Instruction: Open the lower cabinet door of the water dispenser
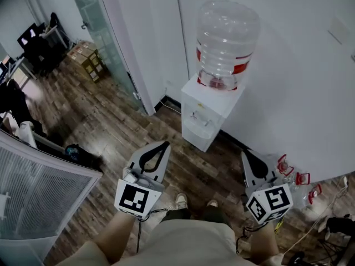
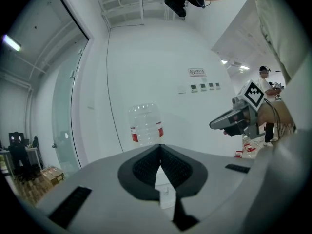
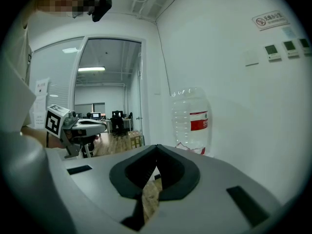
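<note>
Left tongs (image 1: 164,144) together, empty | right tongs (image 1: 244,153) together, empty | water dispenser (image 1: 206,111) upright, front facing tongs

White dispenser (image 1: 206,112); clear bottle (image 1: 226,40) w/ red band; brown wood-grain floor (image 1: 111,121).

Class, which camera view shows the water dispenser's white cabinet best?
The head view: the white cabinet stands whole beneath the bottle, taps and front visible. Both gripper views show the bottle clearly but little or nothing of the cabinet.
</note>
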A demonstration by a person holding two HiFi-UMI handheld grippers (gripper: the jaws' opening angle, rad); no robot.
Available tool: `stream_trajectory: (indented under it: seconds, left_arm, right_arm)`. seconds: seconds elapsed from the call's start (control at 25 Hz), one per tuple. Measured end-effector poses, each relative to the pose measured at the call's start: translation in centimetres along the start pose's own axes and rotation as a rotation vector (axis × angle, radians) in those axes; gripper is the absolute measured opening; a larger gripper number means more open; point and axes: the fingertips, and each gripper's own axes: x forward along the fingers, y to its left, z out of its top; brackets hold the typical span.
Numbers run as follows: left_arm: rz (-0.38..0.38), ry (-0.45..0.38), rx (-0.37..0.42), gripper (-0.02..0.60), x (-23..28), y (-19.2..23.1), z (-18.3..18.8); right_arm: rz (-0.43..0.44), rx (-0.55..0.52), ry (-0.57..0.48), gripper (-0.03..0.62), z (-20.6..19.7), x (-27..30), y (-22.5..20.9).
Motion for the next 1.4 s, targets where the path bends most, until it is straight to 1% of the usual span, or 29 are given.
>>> stream_trajectory:
  seconds: [0.16,0.28,0.4,0.56,0.6,0.76,0.84,0.96,1.08,1.16,1.28,1.4]
  left_arm:
    - [0.039,0.023,-0.015,0.006,1.3,1.0,-0.6]
    - [0.084,0.043,-0.025,0.005,2.1,1.5,-1.1]
    - [0.124,0.068,-0.044,0.005,2.9,1.5,-1.8]
    - [0.142,0.079,-0.041,0.005,4.8,0.8,-2.5]
    - [0.147,0.079,-0.043,0.005,5.4,0.6,-3.0]
    - [0.179,0.106,-0.048,0.005,8.1,0.2,-6.0]
    - [0.185,0.116,-0.043,0.005,9.5,0.0,-7.3]
    - [0.178,0.116,-0.057,0.005,11.4,-0.1,-9.1]
    - [0.182,0.116,-0.088,0.005,12.8,0.2,-11.5]
    - [0.189,0.121,-0.091,0.005,13.5,0.5,-13.4]
    - [0.201,0.128,-0.107,0.005,14.1,0.7,-16.7]
    - [0.224,0.144,-0.136,0.005,14.8,0.9,-21.1]
  right_arm:
    - [0.024,0.004,-0.009,0.006,0.4,1.6,-1.7]
    - [0.046,0.002,-0.027,0.006,0.6,2.5,-3.1]
    - [0.077,0.004,-0.018,0.006,0.3,2.9,-4.4]
    - [0.096,0.014,-0.009,0.006,-0.6,4.1,-6.8]
    - [0.099,0.015,-0.003,0.025,-1.2,4.6,-7.5]
    - [0.132,0.033,0.032,0.140,-3.9,7.0,-9.9]
    - [0.150,0.041,0.038,0.169,-5.0,8.5,-10.9]
    - [0.157,0.042,0.051,0.195,-7.3,10.8,-12.5]
    - [0.161,0.057,0.076,0.226,-11.0,13.4,-13.8]
    - [0.161,0.071,0.090,0.243,-13.9,15.0,-14.4]
    - [0.148,0.076,0.080,0.245,-17.8,17.0,-14.9]
    - [0.124,0.074,0.075,0.244,-21.8,18.9,-15.4]
